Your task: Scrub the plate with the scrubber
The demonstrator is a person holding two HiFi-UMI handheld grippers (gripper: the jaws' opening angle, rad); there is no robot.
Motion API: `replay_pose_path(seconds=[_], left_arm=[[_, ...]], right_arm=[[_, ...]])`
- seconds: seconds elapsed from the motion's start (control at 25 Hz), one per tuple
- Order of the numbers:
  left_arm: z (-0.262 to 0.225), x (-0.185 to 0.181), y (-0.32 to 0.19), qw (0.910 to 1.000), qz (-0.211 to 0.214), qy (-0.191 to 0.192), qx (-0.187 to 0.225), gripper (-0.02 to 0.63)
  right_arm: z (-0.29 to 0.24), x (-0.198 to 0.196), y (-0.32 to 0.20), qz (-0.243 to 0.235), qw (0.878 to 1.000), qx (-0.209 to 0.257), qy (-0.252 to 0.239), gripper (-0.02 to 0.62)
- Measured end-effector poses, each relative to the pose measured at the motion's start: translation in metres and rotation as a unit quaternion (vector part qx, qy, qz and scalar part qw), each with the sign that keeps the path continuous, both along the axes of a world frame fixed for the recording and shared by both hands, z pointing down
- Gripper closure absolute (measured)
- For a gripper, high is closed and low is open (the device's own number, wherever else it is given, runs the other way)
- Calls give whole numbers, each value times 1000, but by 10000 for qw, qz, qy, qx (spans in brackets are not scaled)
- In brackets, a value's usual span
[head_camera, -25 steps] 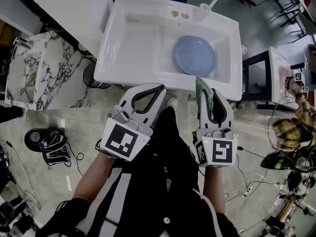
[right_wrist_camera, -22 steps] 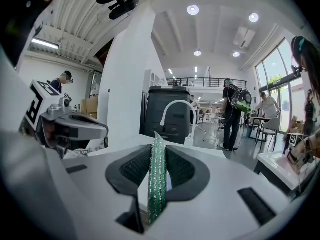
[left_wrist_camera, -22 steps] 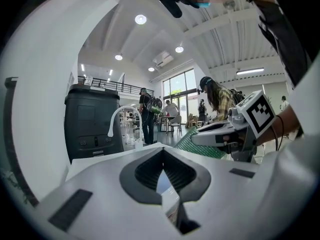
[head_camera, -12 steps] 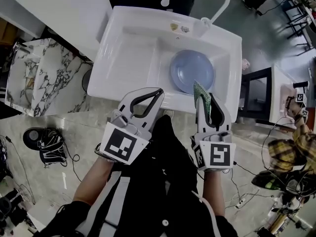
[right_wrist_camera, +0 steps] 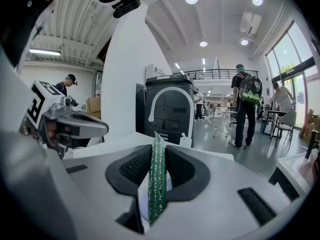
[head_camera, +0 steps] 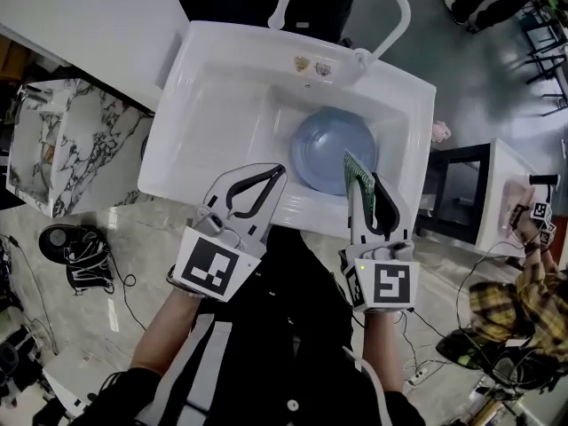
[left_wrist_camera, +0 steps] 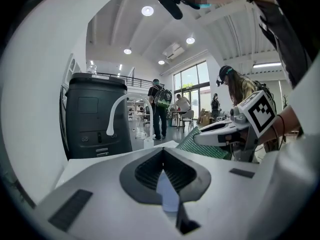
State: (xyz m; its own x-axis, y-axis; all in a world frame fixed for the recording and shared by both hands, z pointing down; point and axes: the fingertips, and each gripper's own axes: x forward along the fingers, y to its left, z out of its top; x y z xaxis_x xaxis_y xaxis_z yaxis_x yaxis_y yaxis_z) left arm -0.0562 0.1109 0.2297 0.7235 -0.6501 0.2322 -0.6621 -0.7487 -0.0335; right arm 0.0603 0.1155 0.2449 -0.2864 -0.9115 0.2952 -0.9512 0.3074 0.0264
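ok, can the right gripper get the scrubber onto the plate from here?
Probably yes. The right gripper, shut on the scrubber, hangs at the sink's front rim, and the plate lies bare in the basin just beyond. The left gripper is off to the side.

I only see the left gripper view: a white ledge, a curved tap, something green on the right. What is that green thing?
Observer: A scrubber. The right gripper view shows the right tool shut on it, edge-up.
Operator: Is there a plate?
Observer: Yes. The head view shows a blue plate lying in the sink.
Operator: Is the scrubber on it?
Observer: In the head view its tip overlaps the plate's near edge; whether they touch I cannot tell.
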Motion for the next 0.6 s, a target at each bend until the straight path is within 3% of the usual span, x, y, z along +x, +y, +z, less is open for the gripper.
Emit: replay_pose_path(seconds=[0.6], left_arm=[[20, 36, -49, 9982, -486, -112, -335, 609]], right_arm=[[28, 38, -55, -362, 9986, -331, -222, 503]])
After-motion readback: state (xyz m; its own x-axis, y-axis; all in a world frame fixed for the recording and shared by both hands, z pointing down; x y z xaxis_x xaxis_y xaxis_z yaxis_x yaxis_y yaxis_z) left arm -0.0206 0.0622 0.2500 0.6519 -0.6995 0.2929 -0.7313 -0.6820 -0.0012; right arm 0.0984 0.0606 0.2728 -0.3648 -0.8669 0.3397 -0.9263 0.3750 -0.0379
